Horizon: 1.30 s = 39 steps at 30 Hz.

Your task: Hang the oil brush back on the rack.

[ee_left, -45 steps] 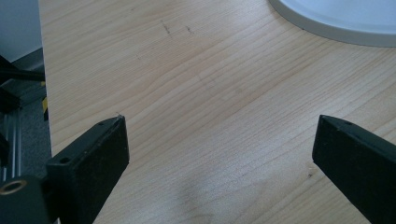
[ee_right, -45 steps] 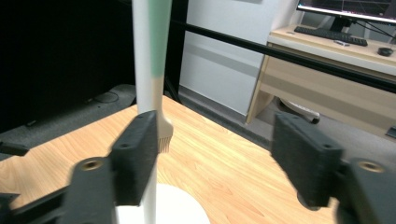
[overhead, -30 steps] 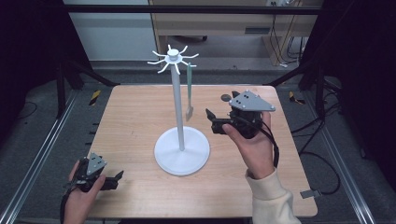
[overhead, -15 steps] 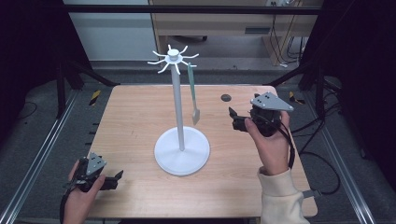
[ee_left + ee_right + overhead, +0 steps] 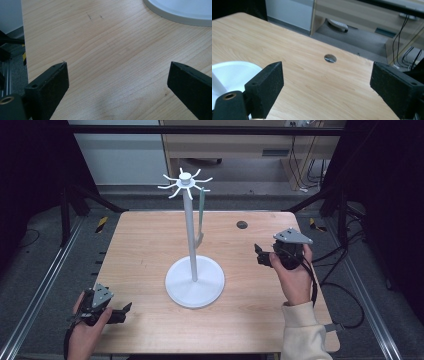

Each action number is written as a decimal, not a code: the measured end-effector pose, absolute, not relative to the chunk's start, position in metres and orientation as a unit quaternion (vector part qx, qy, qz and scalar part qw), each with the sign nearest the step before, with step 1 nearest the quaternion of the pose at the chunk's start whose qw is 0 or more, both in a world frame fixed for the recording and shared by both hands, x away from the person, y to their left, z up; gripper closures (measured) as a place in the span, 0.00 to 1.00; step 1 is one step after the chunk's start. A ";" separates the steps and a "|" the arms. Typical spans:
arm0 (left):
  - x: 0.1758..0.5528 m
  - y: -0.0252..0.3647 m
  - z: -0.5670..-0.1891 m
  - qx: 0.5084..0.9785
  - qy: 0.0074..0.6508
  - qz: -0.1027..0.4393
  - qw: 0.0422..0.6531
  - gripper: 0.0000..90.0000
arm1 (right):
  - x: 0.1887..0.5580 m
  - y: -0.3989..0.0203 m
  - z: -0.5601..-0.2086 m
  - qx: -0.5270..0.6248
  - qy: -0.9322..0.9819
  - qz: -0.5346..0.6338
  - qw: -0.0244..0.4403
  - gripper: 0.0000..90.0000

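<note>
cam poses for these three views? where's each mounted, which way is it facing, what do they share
High view: above the person's side, facing forward and down on the table; both forearms, left gripper, right gripper, white stand, green strip.
Left gripper view: on the left gripper, low over the wood; own open jaws.
Right gripper view: on the right gripper, facing the far edge; own open jaws.
Shared: both gripper views catch the stand's base.

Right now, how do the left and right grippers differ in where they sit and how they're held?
The left gripper sits low at the near left corner of the table, far from the white stand; the right gripper is raised at the right, farther back, beside the stand. The left gripper points right; the right gripper points left toward the pole. Both are open and hold nothing.
</note>
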State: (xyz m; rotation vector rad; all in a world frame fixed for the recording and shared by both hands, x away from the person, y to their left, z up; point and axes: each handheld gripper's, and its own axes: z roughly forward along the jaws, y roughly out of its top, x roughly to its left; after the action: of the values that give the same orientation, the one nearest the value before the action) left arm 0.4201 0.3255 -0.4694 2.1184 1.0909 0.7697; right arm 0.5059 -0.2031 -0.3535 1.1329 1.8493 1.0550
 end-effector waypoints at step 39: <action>0.420 0.325 -0.469 0.804 0.413 0.292 0.313 0.04 | 0.533 -0.241 -0.462 0.483 0.750 0.356 0.278 0.14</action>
State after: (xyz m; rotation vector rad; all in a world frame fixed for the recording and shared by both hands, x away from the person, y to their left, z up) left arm 0.4198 0.3250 -0.4692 2.1193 1.0890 0.7694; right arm 0.5330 -0.2409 -0.4617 1.2948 2.0126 0.9565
